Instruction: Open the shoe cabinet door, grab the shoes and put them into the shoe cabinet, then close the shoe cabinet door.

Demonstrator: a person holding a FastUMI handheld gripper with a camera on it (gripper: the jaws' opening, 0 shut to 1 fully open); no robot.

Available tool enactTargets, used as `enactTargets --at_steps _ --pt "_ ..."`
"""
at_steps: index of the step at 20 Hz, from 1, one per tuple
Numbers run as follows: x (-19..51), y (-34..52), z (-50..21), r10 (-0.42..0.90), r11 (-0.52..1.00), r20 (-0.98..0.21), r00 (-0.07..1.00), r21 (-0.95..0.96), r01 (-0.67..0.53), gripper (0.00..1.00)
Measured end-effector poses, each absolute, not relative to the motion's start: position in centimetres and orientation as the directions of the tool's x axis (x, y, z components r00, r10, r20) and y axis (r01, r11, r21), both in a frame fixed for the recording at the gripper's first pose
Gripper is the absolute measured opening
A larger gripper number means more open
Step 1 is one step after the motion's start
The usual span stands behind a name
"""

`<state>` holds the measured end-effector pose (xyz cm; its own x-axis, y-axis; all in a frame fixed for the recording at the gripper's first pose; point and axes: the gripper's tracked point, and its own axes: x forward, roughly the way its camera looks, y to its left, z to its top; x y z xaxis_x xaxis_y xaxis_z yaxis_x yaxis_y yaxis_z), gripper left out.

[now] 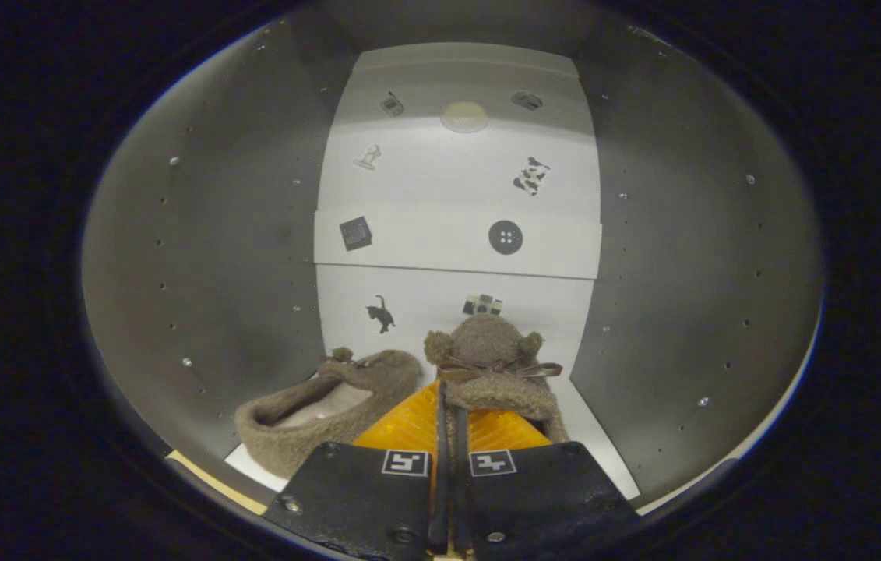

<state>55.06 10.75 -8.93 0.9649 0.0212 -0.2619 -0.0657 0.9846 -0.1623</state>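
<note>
I am looking into the shoe cabinet, with its white back panel (424, 187) straight ahead. A brown fuzzy slipper (491, 354) with a bow and pompoms stands just ahead of my fingers. My gripper (449, 409) is shut on its near rim, which shows as a thin strip squeezed between the two fingers. The matching slipper (331, 417) lies on the cabinet floor (592, 436) to the left of my fingers, its opening facing up and its toe toward the back panel. The two slippers sit side by side and close together.
Grey side walls rise close on the left (230, 241) and right (689, 257), dotted with peg holes. The back panel carries small picture stickers and a round plug (464, 116) near its top. The cabinet's front edge (206, 479) runs below the left slipper.
</note>
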Motion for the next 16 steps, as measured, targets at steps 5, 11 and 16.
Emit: enactTargets --at_steps 5,11,16 --pt "56.7 8.9 -10.4 -0.056 0.979 -0.263 0.963 -0.206 0.000 0.40" --pt "55.6 8.9 -10.8 -0.042 0.973 -0.287 0.957 -0.231 -0.026 0.94" --pt "53.4 9.4 -10.7 -0.021 0.978 -0.302 0.953 -0.204 -0.043 0.97"
